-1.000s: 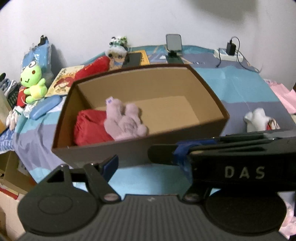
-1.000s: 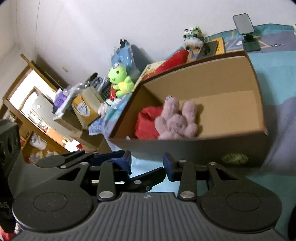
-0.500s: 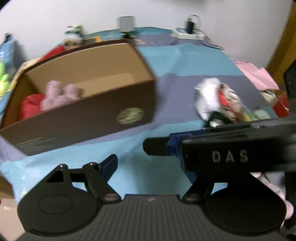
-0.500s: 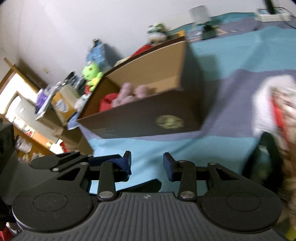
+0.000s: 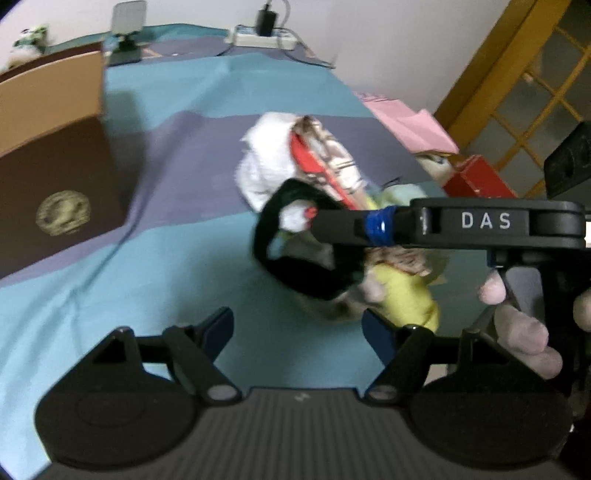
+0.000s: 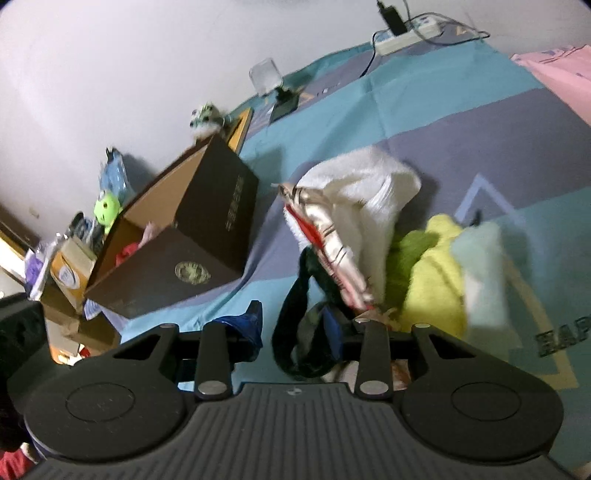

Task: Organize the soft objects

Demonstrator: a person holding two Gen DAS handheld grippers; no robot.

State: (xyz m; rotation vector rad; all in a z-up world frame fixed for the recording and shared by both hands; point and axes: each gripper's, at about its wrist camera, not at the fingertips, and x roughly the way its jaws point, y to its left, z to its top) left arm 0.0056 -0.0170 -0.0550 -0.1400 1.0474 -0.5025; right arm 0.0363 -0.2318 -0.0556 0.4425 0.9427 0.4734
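A heap of soft things lies on the blue-and-purple bedspread: a white fluffy piece (image 5: 267, 162) (image 6: 362, 184), a red-striped cloth (image 5: 325, 162) (image 6: 325, 229), a black fabric loop (image 5: 295, 269) (image 6: 291, 325) and a yellow-green cloth (image 5: 406, 295) (image 6: 432, 280). My right gripper (image 6: 291, 326) hangs low over the heap with its jaws closing. The black loop lies between its fingers, with a gap still showing on the left side. My left gripper (image 5: 297, 330) stands open just short of the heap, holding nothing. The open brown box (image 5: 55, 177) (image 6: 207, 236) sits to the left.
In the box lie a pink plush (image 6: 151, 229) and a red cloth (image 6: 125, 254). A green frog plush (image 6: 107, 206) and clutter sit beyond it. A power strip (image 6: 406, 35) and a phone stand (image 6: 266, 74) line the wall. Pink fabric (image 5: 402, 122) and a red box (image 5: 476, 177) lie right.
Both views have swung from the box rightward and down onto the heap of soft things. The box has slid to the left edge. The black loop now lies between the right fingers.
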